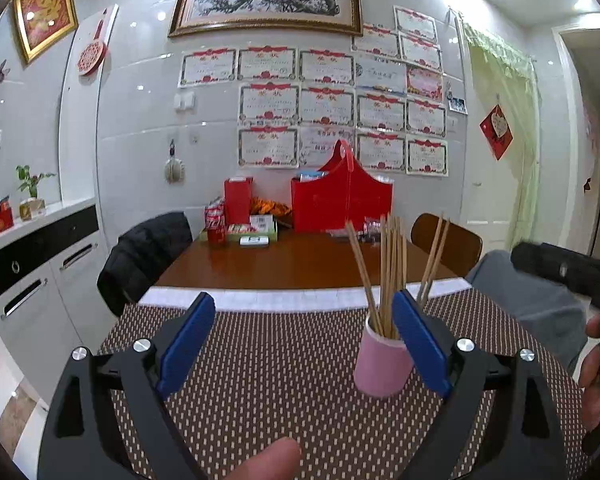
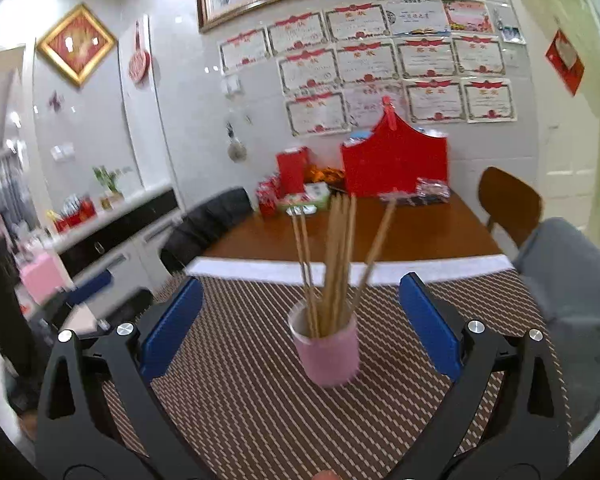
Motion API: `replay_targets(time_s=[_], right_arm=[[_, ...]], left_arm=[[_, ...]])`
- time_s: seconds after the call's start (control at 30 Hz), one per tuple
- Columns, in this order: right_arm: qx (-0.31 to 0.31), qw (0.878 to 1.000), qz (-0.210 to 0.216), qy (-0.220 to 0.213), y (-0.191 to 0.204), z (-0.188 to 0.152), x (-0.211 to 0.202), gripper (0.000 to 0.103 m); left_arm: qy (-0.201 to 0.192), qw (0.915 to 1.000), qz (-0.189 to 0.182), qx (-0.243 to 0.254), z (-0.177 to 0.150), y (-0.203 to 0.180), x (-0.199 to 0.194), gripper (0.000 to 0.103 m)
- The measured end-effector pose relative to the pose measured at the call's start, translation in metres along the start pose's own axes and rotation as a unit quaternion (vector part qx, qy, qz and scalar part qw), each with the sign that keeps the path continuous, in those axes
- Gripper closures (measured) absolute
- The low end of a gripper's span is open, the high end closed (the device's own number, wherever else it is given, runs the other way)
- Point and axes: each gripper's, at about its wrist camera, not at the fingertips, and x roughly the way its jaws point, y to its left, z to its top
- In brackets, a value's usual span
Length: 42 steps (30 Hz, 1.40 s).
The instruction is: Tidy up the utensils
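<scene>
Two hand-held grippers, both mine, both spread wide w/ nothing between the blue pads. Biggest thing is the worktop (image 1: 300, 260): brown wood at the far end, near part covered by a brown dotted woven mat (image 1: 280, 360) w/ a white strip along its far edge. At the far end by the wall stands a red gift bag (image 1: 340, 200), smaller red boxes and packets just beside it. Dark jacket (image 1: 148, 252) hangs over a chair on the left side. Pink cup (image 2: 328, 352) stands upright on the mat, bundle of wooden chopsticks (image 2: 338, 264) sticking up out of it, fanned apart. Left hand-held gripper (image 1: 304, 340) has the cup just beside its right finger; right hand-held gripper (image 2: 300, 320) has the cup centred betw. its fingers, not touching.
</scene>
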Motion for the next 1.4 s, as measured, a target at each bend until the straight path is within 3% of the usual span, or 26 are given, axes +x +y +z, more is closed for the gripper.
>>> replay_targets(time_s=[0.23,0.4,0.97,1.4], right_arm=[[-0.007,0.998,-0.057,0.0,0.0,-0.044,0.003,0.006],[-0.018,0.997,-0.078,-0.009,0.002,-0.05,-0.004,0.006],[-0.023,0.995,-0.082,-0.051,0.013,-0.049,-0.027,0.006],[-0.024,0.995,-0.083,-0.055,0.014,-0.049,-0.03,0.006]], left_arm=[[-0.019,0.9995,0.023,0.004,-0.021,-0.004,-0.013,0.014],[-0.04,0.9989,0.025,0.003,-0.021,-0.009,-0.027,0.014],[-0.039,0.9982,0.046,-0.004,-0.022,-0.011,-0.037,0.014],[-0.049,0.9975,0.05,0.004,-0.024,-0.017,-0.042,0.014]])
